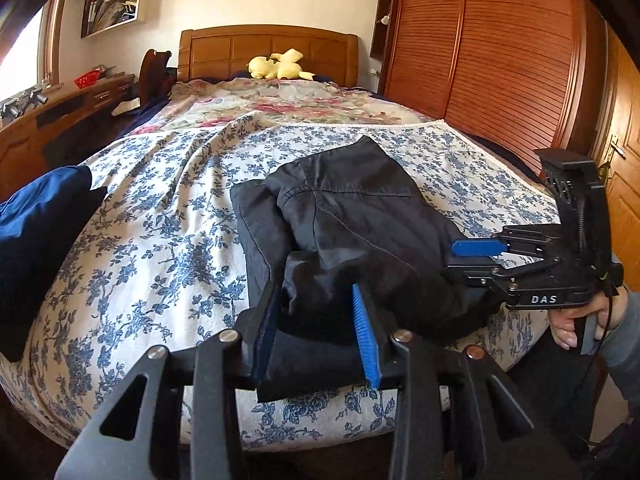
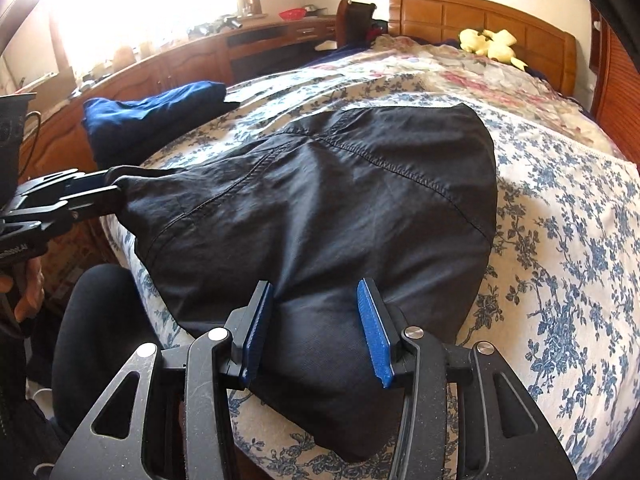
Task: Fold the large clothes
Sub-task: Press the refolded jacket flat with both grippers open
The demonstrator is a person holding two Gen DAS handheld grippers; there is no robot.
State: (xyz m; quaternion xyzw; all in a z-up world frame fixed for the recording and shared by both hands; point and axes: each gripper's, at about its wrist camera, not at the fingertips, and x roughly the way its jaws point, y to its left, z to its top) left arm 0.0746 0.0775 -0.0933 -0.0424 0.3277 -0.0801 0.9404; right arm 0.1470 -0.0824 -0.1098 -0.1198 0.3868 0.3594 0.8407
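Black garment lies part-folded at the lower centre of both views, on the bed near its foot edge. Left hand-held gripper — jaws part-open around a bunched fold, whether they press on it I cannot tell. Right hand-held gripper likewise straddles cloth. Fabric looks light, soft, limp — best taken at seams or corners.
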